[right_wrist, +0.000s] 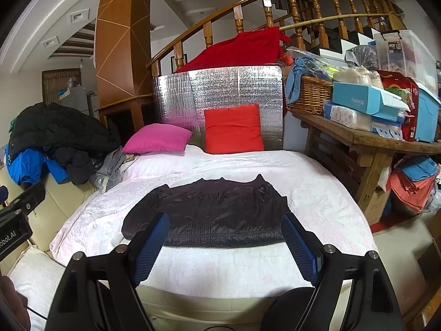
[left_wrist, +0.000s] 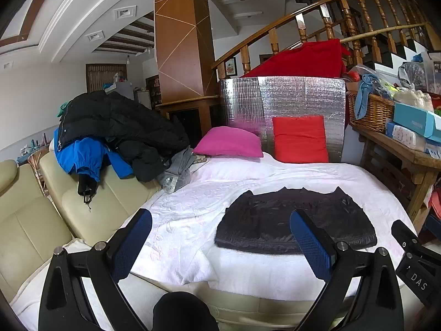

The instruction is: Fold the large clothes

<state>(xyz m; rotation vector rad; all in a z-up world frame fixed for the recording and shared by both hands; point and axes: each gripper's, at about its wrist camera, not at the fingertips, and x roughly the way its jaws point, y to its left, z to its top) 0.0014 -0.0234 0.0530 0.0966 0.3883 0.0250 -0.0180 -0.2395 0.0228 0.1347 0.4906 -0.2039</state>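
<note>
White quilted bed cover (right_wrist: 317,193): spread flat across the work surface, near edge falling off at 6 o'clock, bare cloth open on all sides of the garment.

Cream sofa (left_wrist: 30,220): butted against the cover's left edge, 8 to 9 o'clock in the left wrist view.

Silver foil panel (right_wrist: 220,88): upright at 12 o'clock, closing the far edge.

Wooden side table (right_wrist: 366,140): loaded with boxes and a basket, bounding the right edge at 2 to 3 o'clock.

Heap of jackets (left_wrist: 115,127): black and blue, piled on the sofa back at 10 o'clock, well apart from the garment.

Dark folded garment (right_wrist: 209,215): lying flat at centre of the cover, near fold edge straight and parallel to the near edge, collar points toward 12 o'clock.

Red cushion (right_wrist: 233,128): leaning on the foil. Pink pillow (right_wrist: 157,139): just beside it at 11 o'clock.

Left gripper (left_wrist: 220,237): fingers spread wide, nothing between, held above the near edge.

Right gripper (right_wrist: 224,237): fingers spread wide, empty, garment seen beyond them, apart.
</note>
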